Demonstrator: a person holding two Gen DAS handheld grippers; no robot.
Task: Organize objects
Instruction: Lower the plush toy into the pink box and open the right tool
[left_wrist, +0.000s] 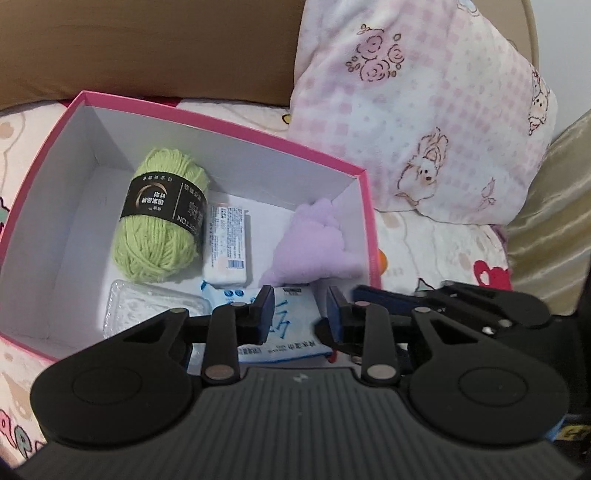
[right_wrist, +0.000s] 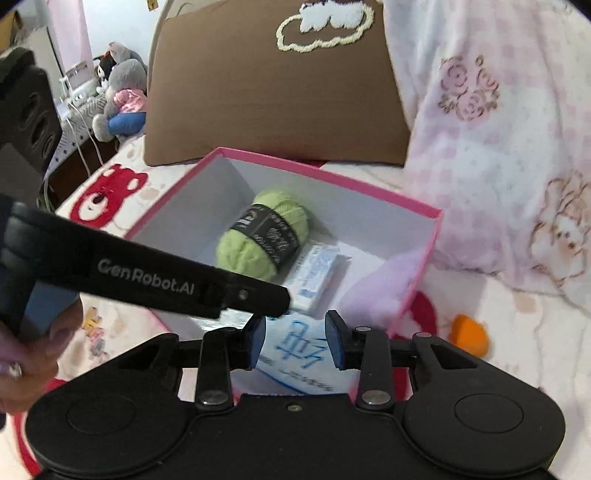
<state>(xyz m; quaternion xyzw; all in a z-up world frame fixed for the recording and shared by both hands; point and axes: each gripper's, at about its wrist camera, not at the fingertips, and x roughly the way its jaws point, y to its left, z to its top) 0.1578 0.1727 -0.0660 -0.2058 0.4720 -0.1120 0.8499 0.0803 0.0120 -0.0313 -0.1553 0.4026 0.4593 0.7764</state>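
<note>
- Gripping one blue-and-white wet-wipe pack (right_wrist: 295, 354) from two sides, the right gripper (right_wrist: 295, 338) and the left gripper (left_wrist: 300, 308) each appear to pinch it between blue pads, low over the near end of the pink box (left_wrist: 221, 123).
- Ahead of the grippers, inside the box, lie a green yarn ball (left_wrist: 160, 218), a white tissue pack (left_wrist: 227, 247), a lilac plush piece (left_wrist: 317, 243) and a clear plastic tray (left_wrist: 155, 306).
- Risk: the soft pack may buckle or slide out if one gripper lets go before the other, since both hold the same pliable wrapper.
- Risk: the two grippers sit almost touching, so a sideways pull could knock them together or drag the near box wall.
- Open room: bare white floor lies to the left of the yarn; the right corner is filled by plush.
- Outside the box, an orange toy (right_wrist: 469, 338) lies on the bed to the right, still unsorted.
</note>
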